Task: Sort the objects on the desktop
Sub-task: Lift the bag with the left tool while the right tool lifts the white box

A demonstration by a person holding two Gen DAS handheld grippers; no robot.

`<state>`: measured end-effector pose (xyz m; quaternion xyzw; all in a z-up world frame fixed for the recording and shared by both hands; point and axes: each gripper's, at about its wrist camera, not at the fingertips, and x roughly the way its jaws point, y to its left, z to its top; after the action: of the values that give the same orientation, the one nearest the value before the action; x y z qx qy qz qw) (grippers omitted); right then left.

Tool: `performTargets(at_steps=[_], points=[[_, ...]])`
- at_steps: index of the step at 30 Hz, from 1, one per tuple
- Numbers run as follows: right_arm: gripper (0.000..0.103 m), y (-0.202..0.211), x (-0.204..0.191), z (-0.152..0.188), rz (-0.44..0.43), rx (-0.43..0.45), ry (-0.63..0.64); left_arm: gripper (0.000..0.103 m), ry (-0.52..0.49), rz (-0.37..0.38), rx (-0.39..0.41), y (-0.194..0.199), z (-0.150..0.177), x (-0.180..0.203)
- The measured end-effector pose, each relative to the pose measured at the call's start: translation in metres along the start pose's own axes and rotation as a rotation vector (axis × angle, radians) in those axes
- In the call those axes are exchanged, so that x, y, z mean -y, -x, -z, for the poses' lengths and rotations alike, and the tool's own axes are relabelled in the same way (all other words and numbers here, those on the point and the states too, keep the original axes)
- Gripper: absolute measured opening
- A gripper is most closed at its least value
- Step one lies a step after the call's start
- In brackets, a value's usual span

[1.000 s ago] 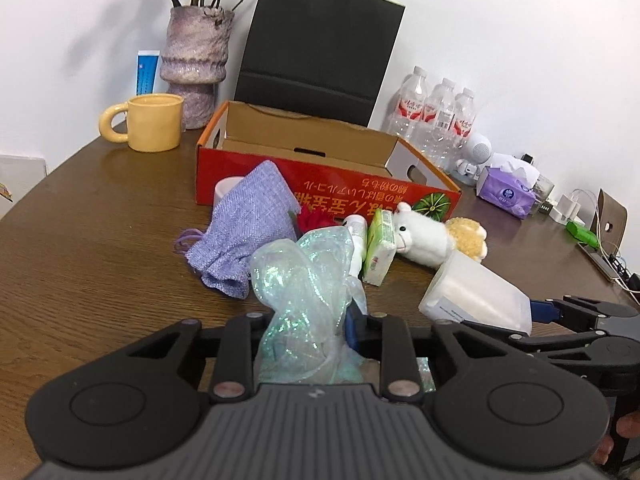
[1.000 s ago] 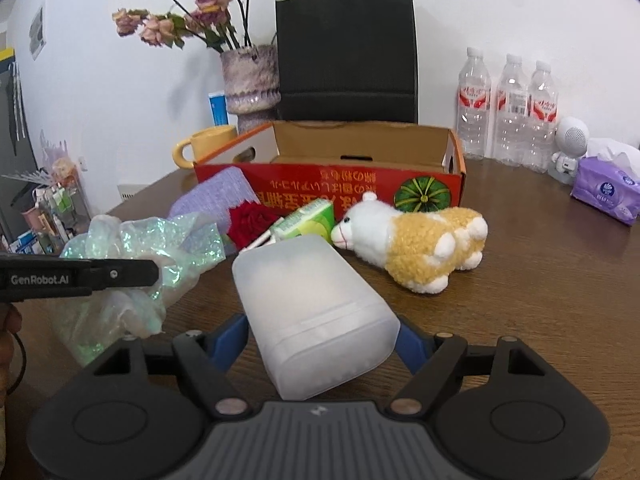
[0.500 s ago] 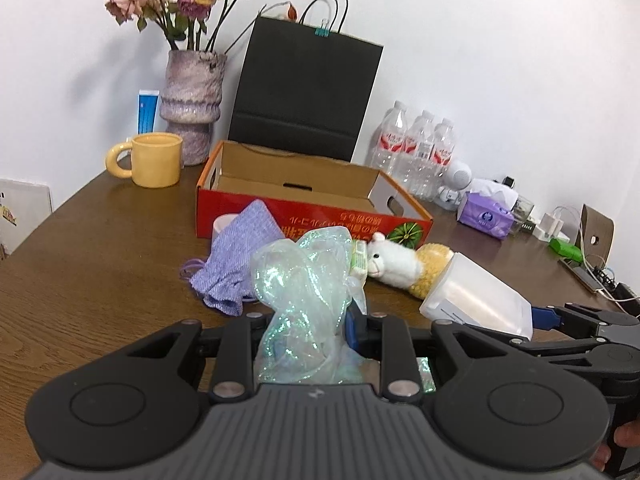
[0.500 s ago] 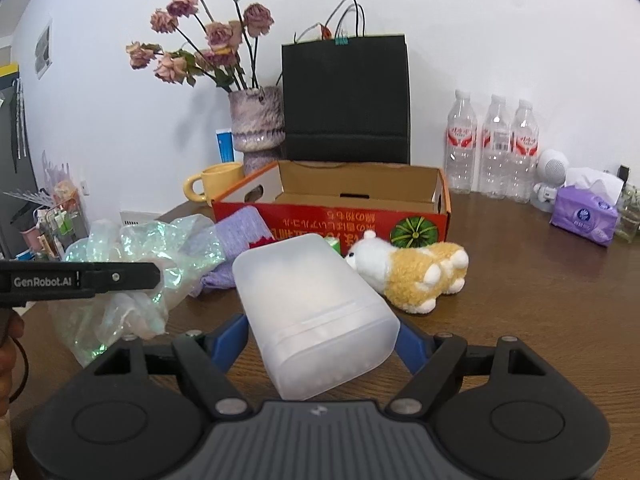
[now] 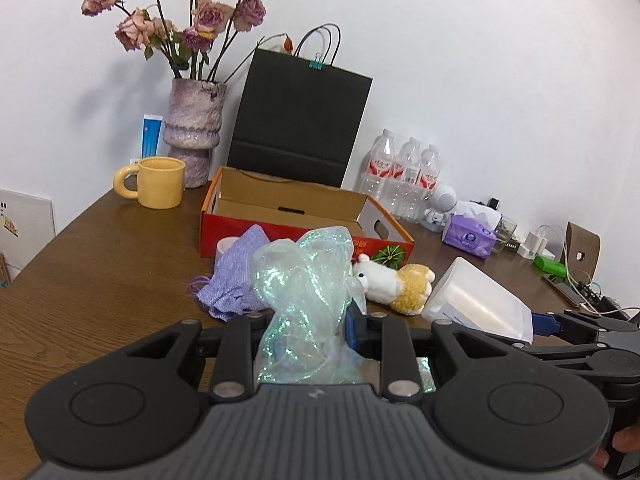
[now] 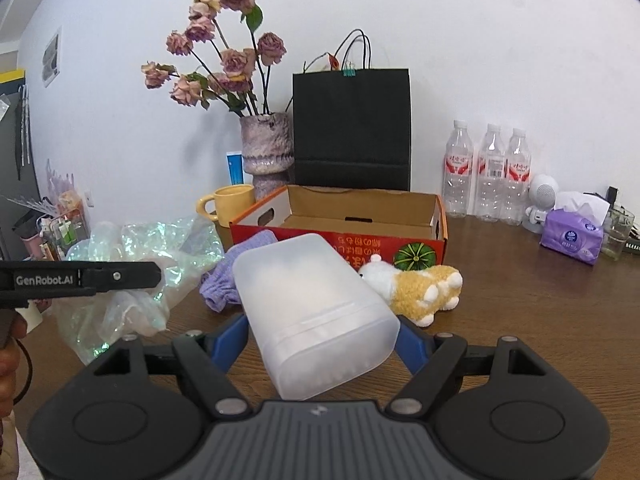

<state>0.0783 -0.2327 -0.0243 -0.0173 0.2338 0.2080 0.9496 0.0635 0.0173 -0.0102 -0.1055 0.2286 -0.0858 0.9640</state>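
My left hand-held gripper (image 5: 308,320) is pinched narrow on a crumpled iridescent clear plastic bag (image 5: 306,292), bag bunched between the fingers and off the brown wooden worktop (image 5: 100,264). My right hand-held gripper (image 6: 322,332) clamps a frosted translucent plastic box (image 6: 316,316) across its sides, blue fingers (image 6: 230,338) pressed on it, jaws wide, box tilted and clear of the worktop. Beyond both: open red cardboard box (image 6: 340,240) with a bare inside, lilac knitted drawstring pouch (image 5: 236,276) and white-and-tan plush lamb (image 6: 416,284) lying just in front of it. Yellow ceramic mug (image 5: 160,182) left of the red box, near a mottled purple vase of dried roses (image 5: 196,132).
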Motion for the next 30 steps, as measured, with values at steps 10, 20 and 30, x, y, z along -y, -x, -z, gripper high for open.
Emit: performTargets(at_steps=[10,20,30], points=[[0.077,0.023,-0.006,-0.003,0.01,0.02,-0.017,0.027,0.033,0.033,0.019,0.028,-0.003,-0.003],[0.077,0.038,-0.012,-0.004,0.018,0.037,-0.019,0.027,0.059,0.035,0.031,0.043,-0.005,-0.007],[0.078,0.04,-0.011,-0.011,0.017,0.038,-0.024,0.027,0.066,0.052,0.044,0.043,-0.014,-0.003]])
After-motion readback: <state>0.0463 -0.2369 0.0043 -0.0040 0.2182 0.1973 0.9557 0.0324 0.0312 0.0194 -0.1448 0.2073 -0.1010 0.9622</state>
